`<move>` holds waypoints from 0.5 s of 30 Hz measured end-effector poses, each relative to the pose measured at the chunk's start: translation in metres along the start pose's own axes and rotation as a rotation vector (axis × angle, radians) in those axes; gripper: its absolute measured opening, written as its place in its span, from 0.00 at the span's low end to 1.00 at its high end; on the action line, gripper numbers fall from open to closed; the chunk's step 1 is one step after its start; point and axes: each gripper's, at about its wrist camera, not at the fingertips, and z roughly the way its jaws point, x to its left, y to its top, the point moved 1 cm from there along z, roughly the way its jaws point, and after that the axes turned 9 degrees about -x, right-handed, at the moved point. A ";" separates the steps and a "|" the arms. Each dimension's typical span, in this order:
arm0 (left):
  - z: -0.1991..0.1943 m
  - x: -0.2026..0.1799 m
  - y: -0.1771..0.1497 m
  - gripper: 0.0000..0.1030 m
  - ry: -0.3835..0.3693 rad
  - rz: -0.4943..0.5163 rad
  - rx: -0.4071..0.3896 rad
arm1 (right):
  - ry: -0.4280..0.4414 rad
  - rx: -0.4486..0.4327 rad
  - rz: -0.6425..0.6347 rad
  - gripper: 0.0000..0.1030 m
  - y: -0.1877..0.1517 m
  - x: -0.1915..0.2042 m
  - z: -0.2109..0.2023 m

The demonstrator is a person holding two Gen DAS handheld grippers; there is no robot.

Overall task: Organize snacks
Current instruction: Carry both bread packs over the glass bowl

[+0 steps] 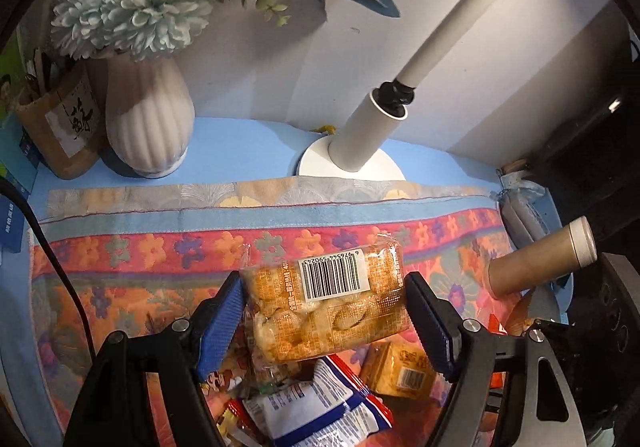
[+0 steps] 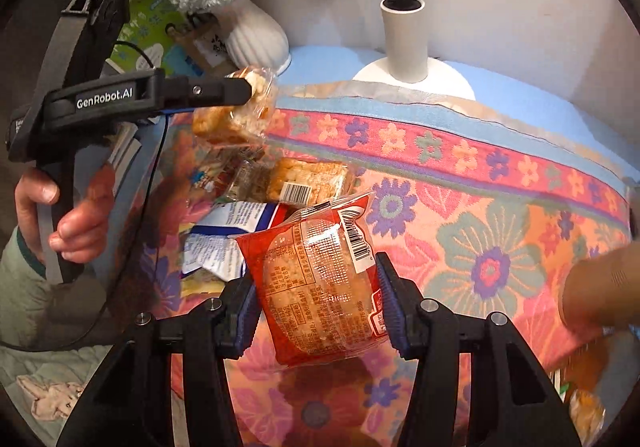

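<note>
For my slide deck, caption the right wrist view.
Right hand-held gripper grips a red snack packet above the flowered cloth; more snacks lie behind.

Both wrist views close, angled down, sharing floral cloth (image 1: 160,247), white vase (image 2: 256,35), lamp base (image 1: 312,163)

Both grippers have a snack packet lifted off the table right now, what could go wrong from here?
The left gripper pinches the orange packet only at its slippery ends, so it might slide out. The right gripper's red packet hangs tilted and could twist loose. The white vase stands near enough to be knocked.
</note>
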 end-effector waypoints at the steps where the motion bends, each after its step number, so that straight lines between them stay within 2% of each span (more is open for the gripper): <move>1: -0.006 -0.006 -0.002 0.75 -0.002 0.016 -0.002 | -0.006 -0.013 0.009 0.49 -0.004 0.000 -0.006; 8: -0.034 -0.061 -0.020 0.75 -0.046 0.113 -0.026 | -0.049 -0.096 0.110 0.49 -0.045 0.004 -0.047; 15: -0.038 -0.137 -0.053 0.75 -0.125 0.245 0.007 | -0.124 -0.164 0.210 0.49 -0.088 -0.013 -0.101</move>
